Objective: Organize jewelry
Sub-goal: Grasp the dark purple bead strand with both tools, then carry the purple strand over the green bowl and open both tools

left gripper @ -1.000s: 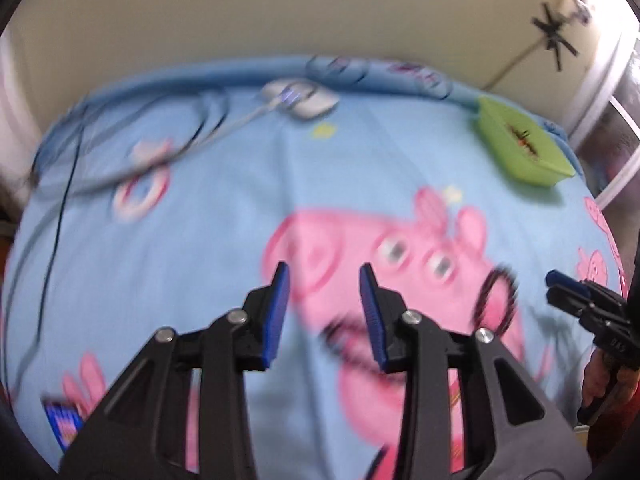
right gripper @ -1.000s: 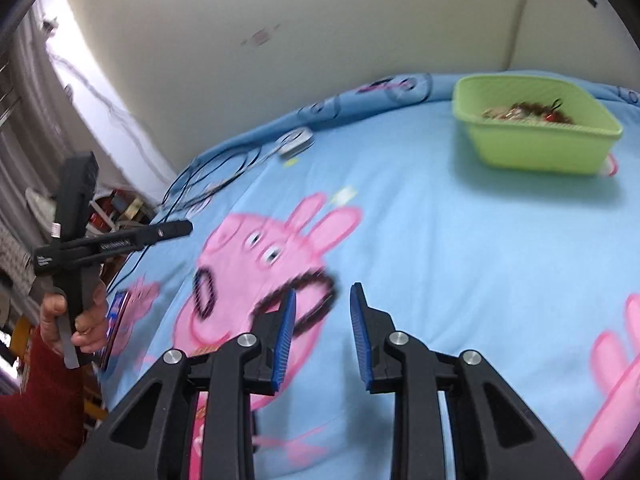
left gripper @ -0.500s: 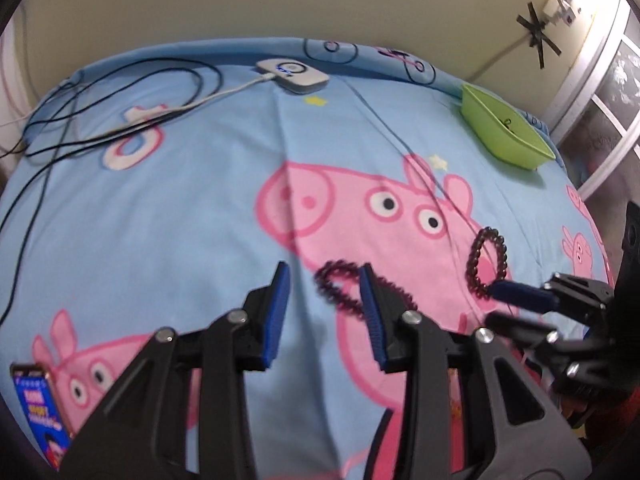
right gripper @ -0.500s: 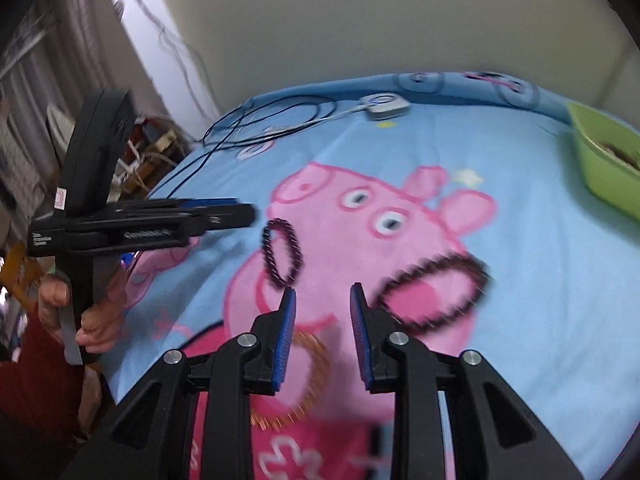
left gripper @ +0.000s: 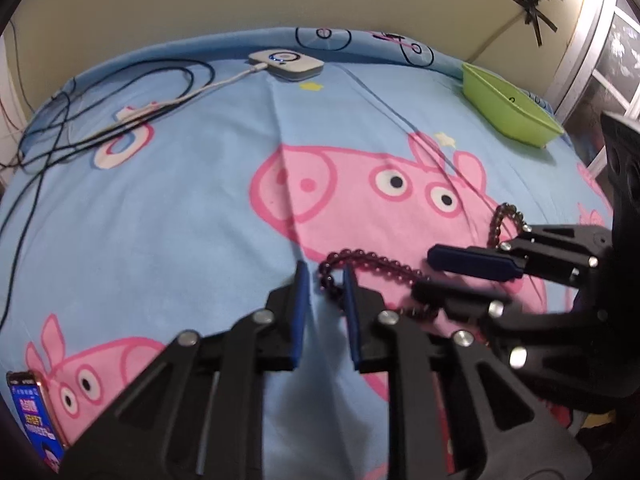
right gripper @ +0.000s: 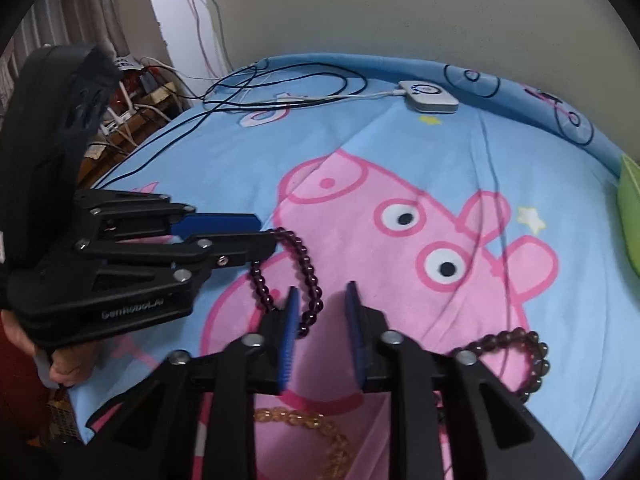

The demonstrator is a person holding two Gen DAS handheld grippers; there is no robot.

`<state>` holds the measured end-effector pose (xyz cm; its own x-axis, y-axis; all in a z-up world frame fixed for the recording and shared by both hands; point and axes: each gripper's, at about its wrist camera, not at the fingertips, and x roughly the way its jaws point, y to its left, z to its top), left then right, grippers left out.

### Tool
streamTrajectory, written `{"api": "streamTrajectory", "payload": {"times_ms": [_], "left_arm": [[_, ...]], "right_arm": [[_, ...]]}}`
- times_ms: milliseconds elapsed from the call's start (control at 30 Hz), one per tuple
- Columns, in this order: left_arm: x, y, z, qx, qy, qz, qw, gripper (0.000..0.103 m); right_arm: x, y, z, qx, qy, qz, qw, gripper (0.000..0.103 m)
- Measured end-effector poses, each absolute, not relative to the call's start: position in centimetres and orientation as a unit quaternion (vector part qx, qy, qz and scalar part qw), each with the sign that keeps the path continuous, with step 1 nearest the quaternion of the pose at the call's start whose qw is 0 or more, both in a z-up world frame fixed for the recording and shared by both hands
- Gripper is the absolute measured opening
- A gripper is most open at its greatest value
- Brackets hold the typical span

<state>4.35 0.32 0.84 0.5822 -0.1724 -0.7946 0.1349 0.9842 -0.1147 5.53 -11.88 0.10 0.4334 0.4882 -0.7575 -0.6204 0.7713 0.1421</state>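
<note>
A purple bead bracelet [left gripper: 372, 264] lies on the blue cartoon-pig sheet [left gripper: 180, 200]. My left gripper [left gripper: 324, 276] reaches down to its near end. The jaws are closing, the end beads sit between them, and a gap still shows beside the left pad. My right gripper [right gripper: 322, 292] hovers over the same purple bracelet [right gripper: 308, 276]. Its jaws are also closing, with a clear gap, and the left fingertip [right gripper: 294, 300] covers part of the loop. The two grippers stand close together: the right gripper [left gripper: 424, 278] enters from the right, the left gripper [right gripper: 266, 234] from the left.
A brown bead bracelet [right gripper: 520, 344] and an amber one [right gripper: 312, 420] lie near my right gripper. A green basket [left gripper: 508, 108] sits at the far right edge. A white charger [left gripper: 286, 64] with cables [left gripper: 120, 92] lies at the back. A phone [left gripper: 32, 412] rests at the near left.
My left jaws have narrowed and sunk onto the purple bracelet's end. My right gripper swung left across the sheet and now sits right beside the left one, over the same bracelet.
</note>
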Motion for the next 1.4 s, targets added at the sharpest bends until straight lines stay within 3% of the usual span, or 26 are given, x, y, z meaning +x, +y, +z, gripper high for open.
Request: {"api": "streamTrajectory", "payload": {"times_ms": [67, 233, 733, 1167, 1400], "left_arm": [[4.2, -0.1, 0.9, -0.023, 0.451, -0.099, 0.887, 0.007], [4.1, -1.4, 1.2, -0.014, 0.454, -0.113, 0.884, 0.007], [6.8, -7.8, 5.6, -0.001, 0.428, -0.171, 0.887, 0.007], [18.1, -22.4, 10.9, 0.046, 0.395, -0.251, 0.883, 0.007], [23.5, -27.3, 9.8, 0.044, 0.413, -0.261, 0.871, 0.007]], "right_arm": [[5.8, -12.6, 0.0, -0.060, 0.424, 0.331, 0.841, 0.000], [6.1, -14.6, 0.3, -0.010, 0.433, 0.331, 0.838, 0.000], [6.3, -22.7, 5.0, 0.067, 0.363, 0.303, 0.879, 0.000], [11.8, -37.1, 9.2, 0.115, 0.302, 0.194, 0.926, 0.000], [14.8, -42.4, 8.8, 0.126, 0.298, 0.147, 0.935, 0.000]]}}
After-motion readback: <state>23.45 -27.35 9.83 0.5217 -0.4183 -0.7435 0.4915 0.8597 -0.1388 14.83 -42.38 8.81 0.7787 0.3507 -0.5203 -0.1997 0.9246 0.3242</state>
